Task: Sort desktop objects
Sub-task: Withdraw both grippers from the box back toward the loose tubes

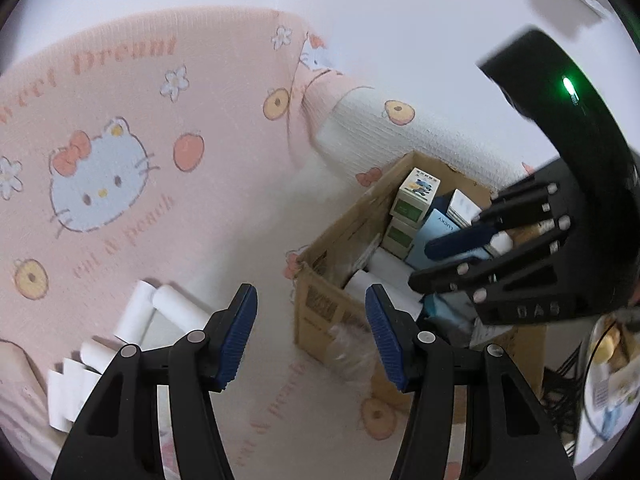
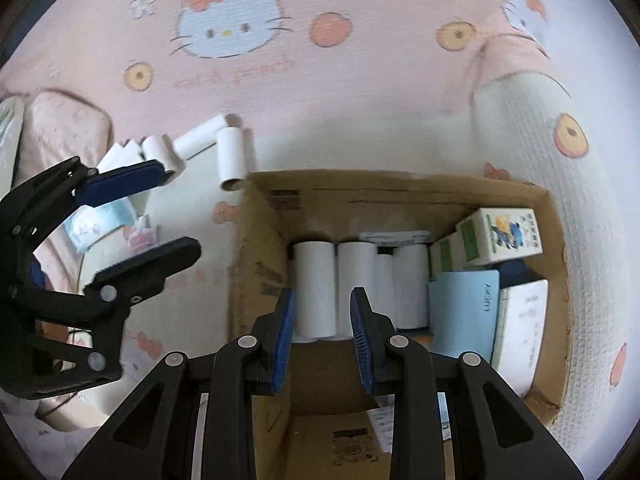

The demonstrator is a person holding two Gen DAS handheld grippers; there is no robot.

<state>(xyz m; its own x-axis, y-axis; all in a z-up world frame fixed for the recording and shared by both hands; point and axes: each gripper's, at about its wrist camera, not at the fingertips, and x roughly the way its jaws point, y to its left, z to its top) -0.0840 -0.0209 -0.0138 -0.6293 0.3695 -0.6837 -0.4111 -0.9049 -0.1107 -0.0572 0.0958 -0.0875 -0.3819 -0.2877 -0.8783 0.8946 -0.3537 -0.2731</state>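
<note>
I hover both empty hand-held grippers, left (image 1: 310, 336) wide, right (image 2: 322, 340) narrower, over the brown cardboard box (image 2: 400, 190); loose white paper rolls (image 2: 231, 158) beside it look light, crushable, best gripped mid-barrel.

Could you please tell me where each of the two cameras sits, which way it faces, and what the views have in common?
Left wrist: rides the left gripper, looking forward and down over the pink blanket; its own open fingers show, with the right gripper over the cardboard box.
Right wrist: rides the right gripper, looking down into the cardboard box at white paper rolls; its own open fingers show, with the left gripper beside.
Shared: box, blanket, loose rolls outside the box.
</note>
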